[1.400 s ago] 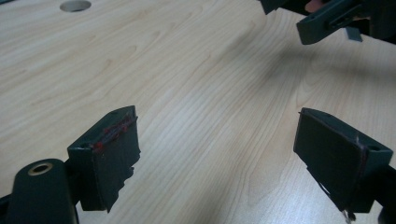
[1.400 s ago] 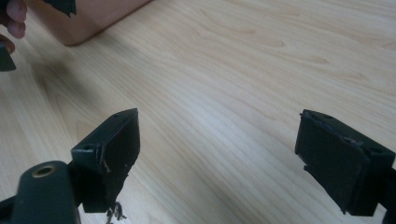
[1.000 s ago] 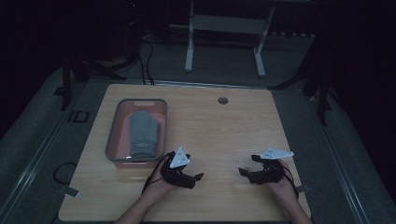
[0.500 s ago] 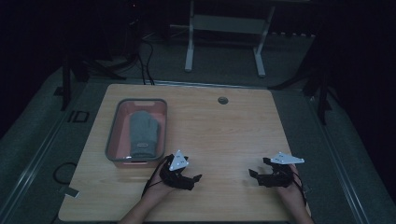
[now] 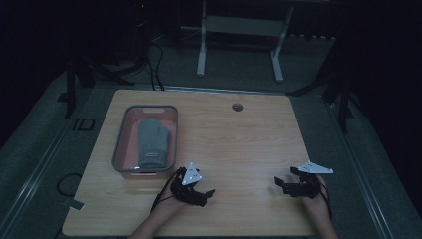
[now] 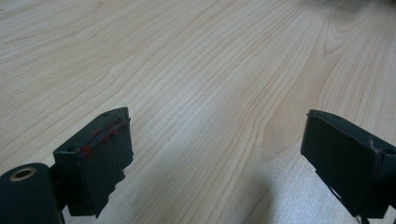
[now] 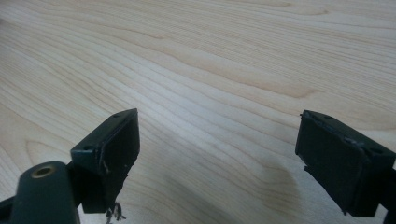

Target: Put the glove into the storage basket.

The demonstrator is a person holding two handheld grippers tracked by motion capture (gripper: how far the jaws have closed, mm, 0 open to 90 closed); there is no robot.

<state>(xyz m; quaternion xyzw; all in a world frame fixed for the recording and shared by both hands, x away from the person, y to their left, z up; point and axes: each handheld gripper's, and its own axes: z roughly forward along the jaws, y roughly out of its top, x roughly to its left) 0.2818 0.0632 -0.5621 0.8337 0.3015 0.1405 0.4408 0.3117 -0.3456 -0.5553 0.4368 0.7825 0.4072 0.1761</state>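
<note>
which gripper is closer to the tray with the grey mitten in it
Left. The left gripper sits just past the near right corner of the tray holding the grey mitten. The right gripper is far off toward the table's right edge.

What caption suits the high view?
Two open claws, left and right, rest near a binned grey mitten.

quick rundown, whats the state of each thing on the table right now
left gripper: open, holding nothing, low over the bare wood
right gripper: open, holding nothing, low over the bare wood
tray: upright on the table's left half, holding a mitten
grey mitten: lying flat inside the tray, untouched
table: bare wood apart from the tray, small round hole near the far edge
</note>
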